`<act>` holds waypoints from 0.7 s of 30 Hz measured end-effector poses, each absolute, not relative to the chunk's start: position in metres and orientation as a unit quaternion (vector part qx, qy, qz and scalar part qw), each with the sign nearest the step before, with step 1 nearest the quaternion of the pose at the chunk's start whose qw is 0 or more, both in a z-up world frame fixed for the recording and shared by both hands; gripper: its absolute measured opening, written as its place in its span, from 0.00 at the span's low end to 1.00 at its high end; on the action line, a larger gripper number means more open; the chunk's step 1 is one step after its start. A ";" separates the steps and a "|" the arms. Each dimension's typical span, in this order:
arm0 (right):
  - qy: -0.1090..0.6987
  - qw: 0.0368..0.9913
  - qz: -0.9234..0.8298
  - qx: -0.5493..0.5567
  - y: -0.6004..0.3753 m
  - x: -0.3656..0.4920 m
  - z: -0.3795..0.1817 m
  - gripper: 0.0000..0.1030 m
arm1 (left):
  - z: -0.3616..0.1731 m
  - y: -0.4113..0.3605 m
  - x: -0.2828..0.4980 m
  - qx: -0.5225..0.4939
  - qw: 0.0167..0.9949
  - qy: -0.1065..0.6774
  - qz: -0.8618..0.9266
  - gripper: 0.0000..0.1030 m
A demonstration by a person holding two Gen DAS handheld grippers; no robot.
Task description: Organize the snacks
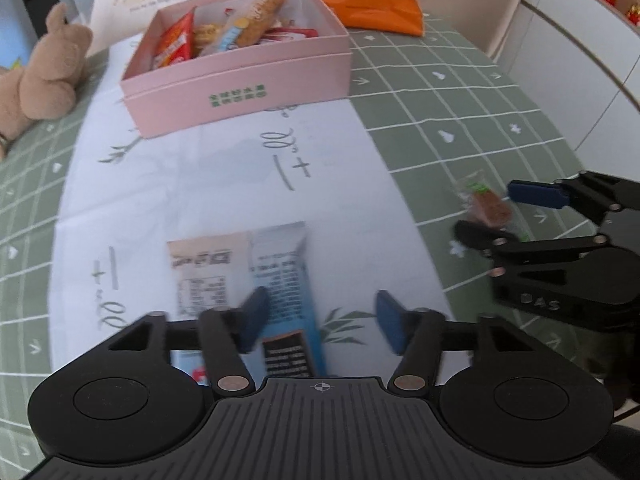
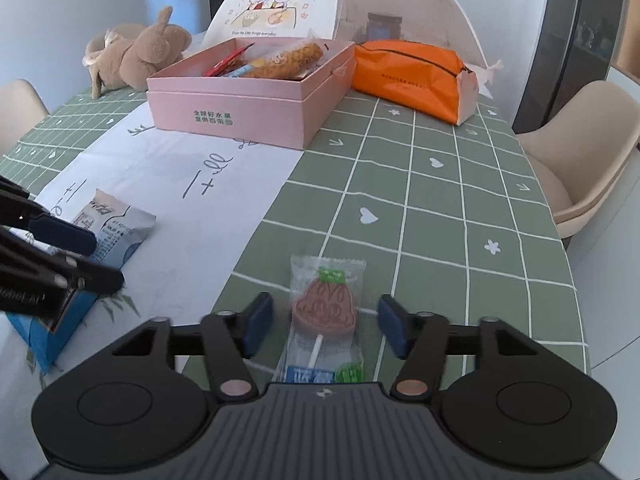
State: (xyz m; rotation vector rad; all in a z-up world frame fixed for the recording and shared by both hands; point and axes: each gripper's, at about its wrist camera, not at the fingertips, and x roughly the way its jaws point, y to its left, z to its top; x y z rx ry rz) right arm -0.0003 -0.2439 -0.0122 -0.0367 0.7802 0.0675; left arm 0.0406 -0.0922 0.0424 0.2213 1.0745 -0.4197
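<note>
A pink box (image 1: pixel 240 92) with several snack packets in it stands at the far side of the table; it also shows in the right wrist view (image 2: pixel 240 108). My left gripper (image 1: pixel 320 320) is open over a blue and white snack packet (image 1: pixel 248 264) lying on the white paper; the packet lies between and under its fingers. My right gripper (image 2: pixel 326 326) is open with a wrapped brown lollipop (image 2: pixel 324 308) lying on the green cloth between its fingers. The right gripper (image 1: pixel 492 212) and the lollipop (image 1: pixel 490 206) also show in the left wrist view, and the left gripper (image 2: pixel 92 258) with the packet (image 2: pixel 116 232) in the right wrist view.
A brown plush toy (image 2: pixel 140 52) lies left of the box. An orange pouch (image 2: pixel 408 76) lies right of it. A domed food cover (image 2: pixel 352 0) stands behind. Beige chairs (image 2: pixel 580 152) stand at the table's right edge.
</note>
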 end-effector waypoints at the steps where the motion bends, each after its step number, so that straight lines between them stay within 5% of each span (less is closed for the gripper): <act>1: 0.378 0.925 0.031 -0.016 -0.245 0.000 -0.013 0.68 | 0.042 -0.093 0.040 0.099 0.833 0.506 -0.202 0.74; 21: 0.345 0.939 0.017 0.001 -0.256 -0.012 -0.026 0.92 | 0.041 -0.051 0.057 -0.004 0.848 0.515 -0.126 0.68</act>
